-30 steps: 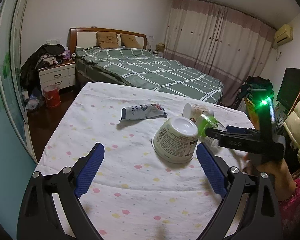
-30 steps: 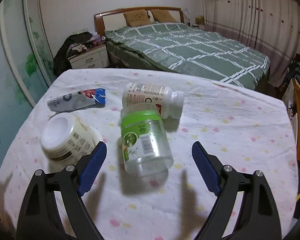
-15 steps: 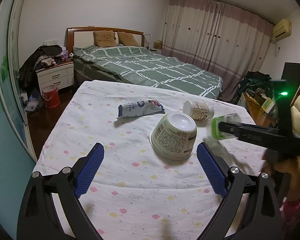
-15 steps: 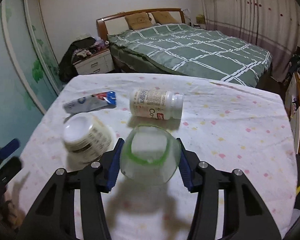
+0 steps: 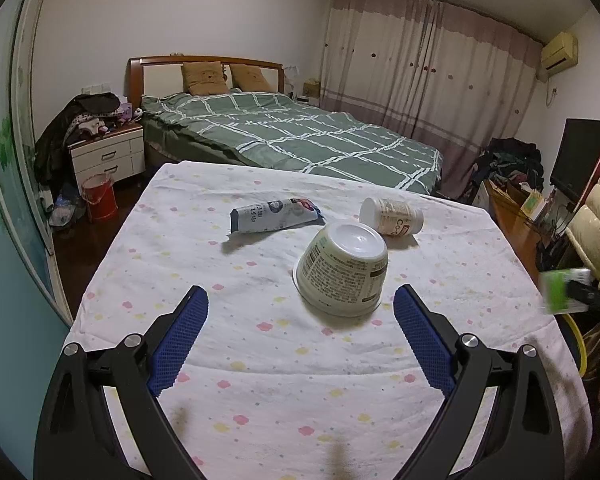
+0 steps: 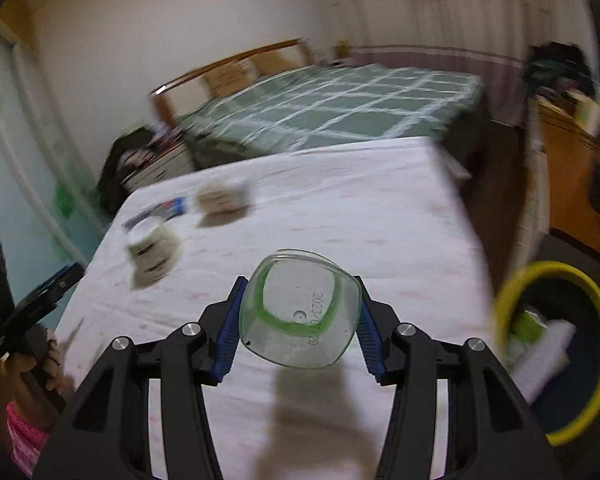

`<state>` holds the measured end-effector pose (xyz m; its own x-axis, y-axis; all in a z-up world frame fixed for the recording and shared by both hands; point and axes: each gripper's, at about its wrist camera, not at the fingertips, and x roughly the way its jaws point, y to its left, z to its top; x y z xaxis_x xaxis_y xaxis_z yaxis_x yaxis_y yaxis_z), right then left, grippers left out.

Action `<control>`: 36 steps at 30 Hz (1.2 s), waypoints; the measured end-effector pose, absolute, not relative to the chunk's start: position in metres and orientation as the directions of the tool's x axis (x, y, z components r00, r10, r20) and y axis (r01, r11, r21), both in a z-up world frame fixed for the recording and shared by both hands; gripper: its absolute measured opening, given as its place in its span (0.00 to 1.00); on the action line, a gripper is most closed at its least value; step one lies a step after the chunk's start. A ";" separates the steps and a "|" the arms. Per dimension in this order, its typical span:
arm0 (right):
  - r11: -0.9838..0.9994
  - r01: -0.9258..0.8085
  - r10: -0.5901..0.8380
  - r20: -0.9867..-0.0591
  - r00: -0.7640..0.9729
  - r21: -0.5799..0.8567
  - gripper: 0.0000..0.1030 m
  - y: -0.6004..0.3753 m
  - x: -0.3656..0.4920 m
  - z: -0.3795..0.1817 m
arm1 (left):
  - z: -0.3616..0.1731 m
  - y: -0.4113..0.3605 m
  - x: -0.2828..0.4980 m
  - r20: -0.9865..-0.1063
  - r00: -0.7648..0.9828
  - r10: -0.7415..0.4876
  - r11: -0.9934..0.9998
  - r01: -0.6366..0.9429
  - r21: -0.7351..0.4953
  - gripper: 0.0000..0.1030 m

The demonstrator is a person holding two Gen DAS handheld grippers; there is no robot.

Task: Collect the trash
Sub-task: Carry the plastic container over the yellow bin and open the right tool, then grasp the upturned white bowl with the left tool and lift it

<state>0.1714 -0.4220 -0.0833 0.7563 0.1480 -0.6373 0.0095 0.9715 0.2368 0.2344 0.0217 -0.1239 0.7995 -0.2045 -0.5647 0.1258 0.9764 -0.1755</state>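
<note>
Holding: the right tongs [image 6: 300, 316] clamp a clear plastic jar [image 6: 299, 309] with a green label band; the blue pads press its two sides.
Jar axis: the long axis runs along the tongs' fingers, the base turned toward the camera with a printed date on it, the rest of the body hidden behind the base.
Jar place: raised above the near right part of the bench [image 6: 380, 216], clear of the cloth; in the left wrist view it shows as a green-and-clear blur [image 5: 565, 291] beyond the bench's right edge.
Right tongs motion: the jaws have just been closing, with the jar between them.
Left tongs [image 5: 300, 340]: wide apart, nothing between the pads, hanging over the near end of the bench.
Tub [image 5: 342, 268]: white, upside down, tilted, base facing up and toward the camera, just ahead of the left tongs.
Bottle [image 5: 392, 216]: white, lying on its side beyond the tub, long axis across the bench.
Wrapper [image 5: 274, 214]: a flat pouch lying left of the bottle, long axis also across the bench.
Bin [image 6: 556, 344]: yellow-rimmed, on the floor right of the bench, with some items inside.
</note>
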 end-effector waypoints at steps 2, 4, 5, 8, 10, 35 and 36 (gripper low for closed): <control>0.968 0.096 0.075 -0.630 0.773 0.232 0.47 -0.454 0.154 -0.079 | -0.123 0.022 0.234 -0.560 0.804 -0.202 0.977 0.122 -0.177 0.90; 0.953 0.201 -0.009 -0.638 0.770 0.229 0.47 -0.494 0.139 -0.082 | -0.122 0.024 0.234 -0.559 0.805 -0.197 0.977 0.117 -0.176 0.90; 0.944 0.235 -0.032 -0.644 0.764 0.231 0.47 -0.507 0.134 -0.085 | -0.123 0.024 0.235 -0.560 0.805 -0.196 0.978 0.115 -0.177 0.90; 0.907 0.358 -0.116 -0.688 0.717 0.221 0.47 -0.553 0.122 -0.103 | -0.124 0.025 0.235 -0.562 0.804 -0.192 0.978 0.110 -0.177 0.90; 0.885 0.412 -0.139 -0.725 0.675 0.215 0.47 -0.576 0.119 -0.120 | -0.124 0.024 0.235 -0.566 0.802 -0.189 0.979 0.109 -0.172 0.90; 0.847 0.530 -0.301 -0.794 0.528 0.032 0.67 -0.589 0.133 -0.169 | -0.133 -0.001 0.238 -0.608 0.749 -0.261 0.965 0.207 -0.160 0.90; 0.849 0.528 -0.304 -0.790 0.533 0.030 0.68 -0.588 0.132 -0.166 | -0.133 -0.003 0.238 -0.615 0.740 -0.273 0.962 0.215 -0.168 0.90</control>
<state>0.1321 -0.5876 -0.1665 0.5332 -0.3035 -0.7897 0.5277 0.8489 0.0300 0.2383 -0.0027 -0.1334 0.7400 -0.2734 -0.6145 0.2155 0.9619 -0.1684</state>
